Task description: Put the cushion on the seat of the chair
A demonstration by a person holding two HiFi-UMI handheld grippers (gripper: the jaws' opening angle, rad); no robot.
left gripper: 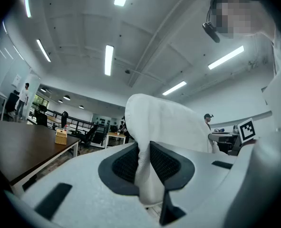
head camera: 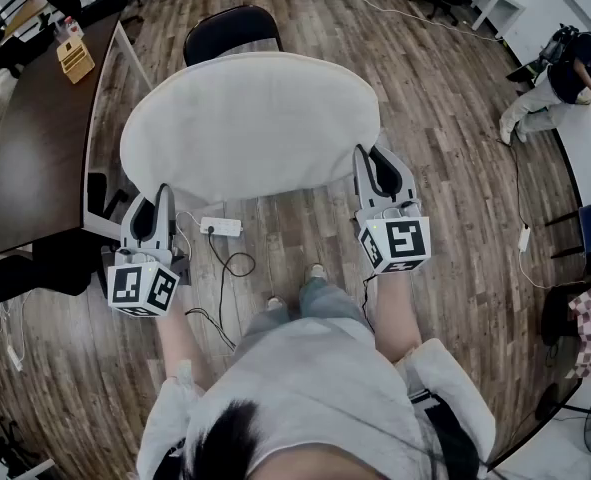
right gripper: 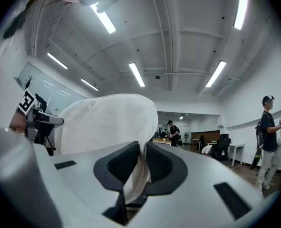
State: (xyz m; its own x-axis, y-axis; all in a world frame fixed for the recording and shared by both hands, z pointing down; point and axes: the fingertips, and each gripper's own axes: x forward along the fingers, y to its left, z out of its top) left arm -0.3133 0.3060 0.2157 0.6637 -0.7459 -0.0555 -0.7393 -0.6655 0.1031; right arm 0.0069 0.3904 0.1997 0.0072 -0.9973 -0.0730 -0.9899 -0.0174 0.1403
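Left claw [head camera: 153,201] and right claw [head camera: 380,171] pinch cushion [head camera: 250,118]; chair [head camera: 230,28] beyond.

Wood-plank floor [head camera: 455,168] carrying black chair [head camera: 230,28] at top centre. White power strip [head camera: 221,227] lying on boards nearer camera, black cable [head camera: 237,264] looping beside it. Long dark table [head camera: 35,138] standing at left, small wooden box [head camera: 75,60] sitting near its far end.

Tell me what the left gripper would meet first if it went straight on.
The cushion: the left gripper is shut on its edge, and it fills the line ahead; what lies behind is hidden.
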